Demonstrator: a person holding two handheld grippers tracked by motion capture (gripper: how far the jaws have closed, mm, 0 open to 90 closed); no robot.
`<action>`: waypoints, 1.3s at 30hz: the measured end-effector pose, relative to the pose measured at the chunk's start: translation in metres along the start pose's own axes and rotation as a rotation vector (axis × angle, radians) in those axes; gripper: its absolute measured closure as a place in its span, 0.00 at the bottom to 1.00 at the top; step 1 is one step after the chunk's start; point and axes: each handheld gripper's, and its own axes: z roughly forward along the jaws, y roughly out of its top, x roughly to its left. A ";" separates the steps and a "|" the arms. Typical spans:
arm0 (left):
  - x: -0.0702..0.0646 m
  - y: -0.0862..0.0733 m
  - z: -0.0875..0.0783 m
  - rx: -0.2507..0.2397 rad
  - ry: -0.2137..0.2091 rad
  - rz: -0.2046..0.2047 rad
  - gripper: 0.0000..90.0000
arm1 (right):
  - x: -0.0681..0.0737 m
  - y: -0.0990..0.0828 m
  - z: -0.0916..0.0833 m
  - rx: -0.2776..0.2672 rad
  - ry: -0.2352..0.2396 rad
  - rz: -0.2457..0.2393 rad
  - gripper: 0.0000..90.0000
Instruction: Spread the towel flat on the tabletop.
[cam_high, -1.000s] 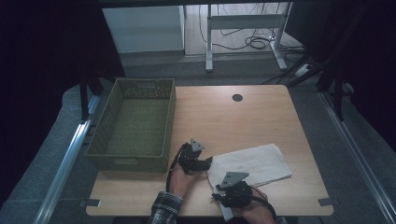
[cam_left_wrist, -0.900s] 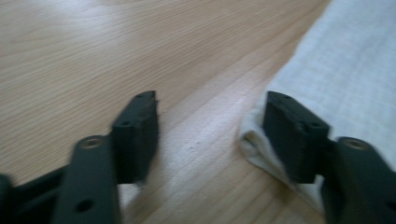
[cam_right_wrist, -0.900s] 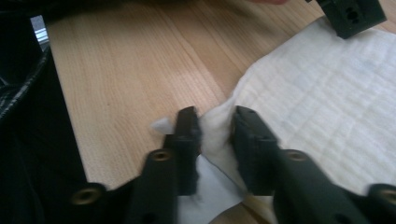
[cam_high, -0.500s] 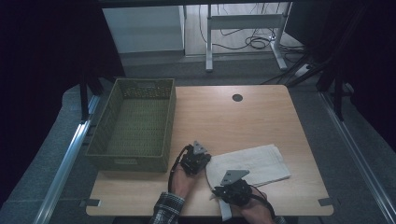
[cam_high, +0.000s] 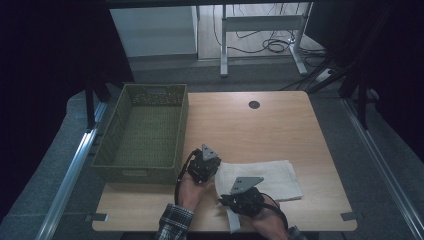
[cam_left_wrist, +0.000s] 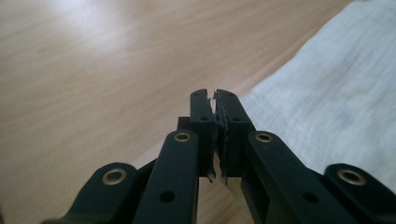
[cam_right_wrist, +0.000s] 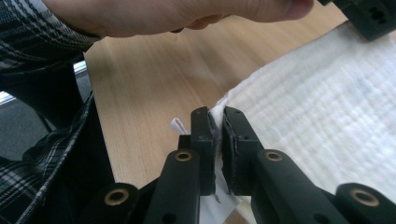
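Light wooden table (cam_high: 280, 130), green woven basket (cam_high: 142, 132) at its left, folded white cloth (cam_high: 272, 177) near the front edge, dark round hole (cam_high: 254, 104) toward the back.

High view dim, dark edges; gripper views bright, glare on wood.

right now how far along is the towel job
Early stage. Done: the left gripper and the right gripper have just closed on the near-left edge of the white towel, each pinching a corner. In hand: that edge is lifting off the table. Left: the rest lies flat, and the green basket holds nothing visible.
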 end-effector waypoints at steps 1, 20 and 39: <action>-0.001 0.003 0.000 -0.001 -0.003 0.005 0.95 | -0.002 0.000 -0.006 -0.007 -0.008 0.006 0.93; -0.037 0.073 0.036 -0.012 -0.044 0.125 0.95 | -0.046 -0.018 -0.082 -0.112 -0.135 0.114 0.93; -0.008 0.041 0.008 0.014 0.045 0.079 0.95 | -0.036 -0.005 -0.047 -0.091 -0.061 0.093 0.93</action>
